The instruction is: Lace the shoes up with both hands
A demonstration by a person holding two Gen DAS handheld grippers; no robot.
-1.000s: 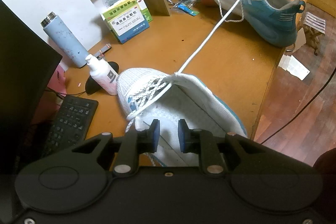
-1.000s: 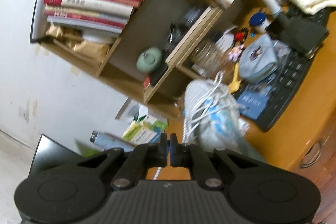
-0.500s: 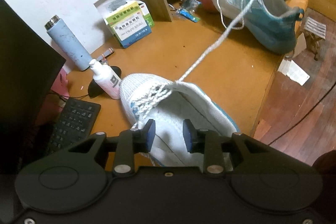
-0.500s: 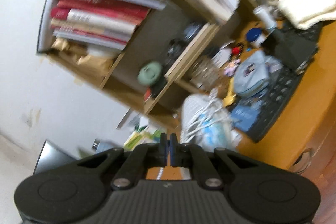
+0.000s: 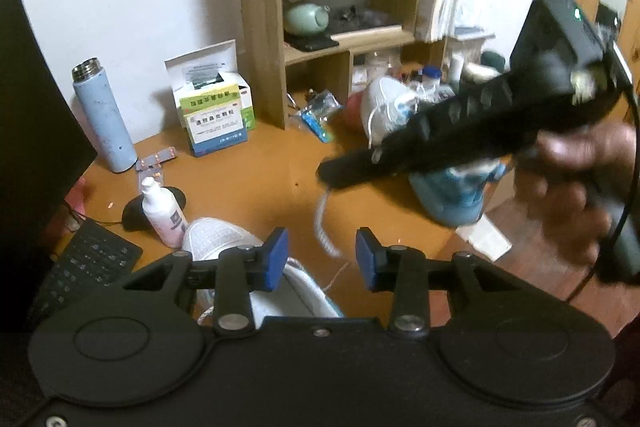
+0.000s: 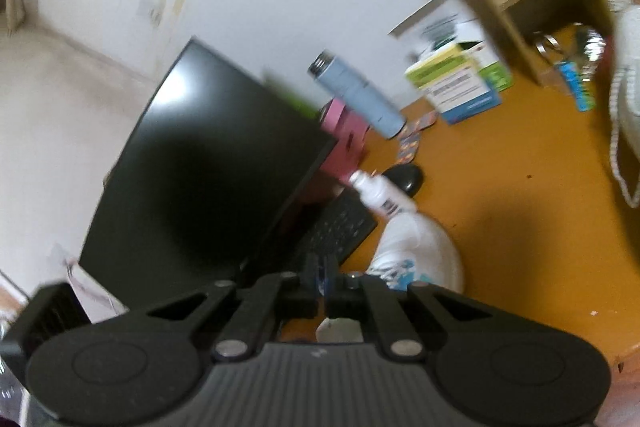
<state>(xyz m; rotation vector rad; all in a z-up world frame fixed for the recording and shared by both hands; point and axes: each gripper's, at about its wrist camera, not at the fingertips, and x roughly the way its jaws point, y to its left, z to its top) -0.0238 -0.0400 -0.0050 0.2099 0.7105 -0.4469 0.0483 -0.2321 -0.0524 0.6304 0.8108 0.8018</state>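
On the orange desk (image 5: 248, 171), beside the black monitor (image 6: 208, 163), our white shoe (image 5: 216, 239) lies with its toe just right of the small white spray bottle (image 5: 162, 211), which we take as our landmark; the black keyboard (image 5: 80, 267) sits left of that bottle. A second shoe, white and blue (image 5: 452, 187), rests well to the bottle's right, partly hidden by our right gripper (image 5: 332, 173), which the right hand (image 5: 576, 183) carries across the left wrist view (badly blurred).

Our left gripper (image 5: 321, 259) hovers above the white shoe's opening, its blue pads (image 5: 276, 259) apart and widening, with nothing between them; a loop of white lace (image 5: 324, 227) hangs just beyond the gap, touching neither pad.

In the right wrist view our right gripper (image 6: 321, 277) has its fingers pressed together. A white scrap shows just beneath them, but we cannot tell whether the lace is pinched there. From here the white shoe (image 6: 420, 251) lies just below the spray bottle (image 6: 384, 195).

Behind the bottle stand a light-blue flask (image 5: 104, 119) and, farther right, a green-and-white medicine box (image 5: 216, 123).
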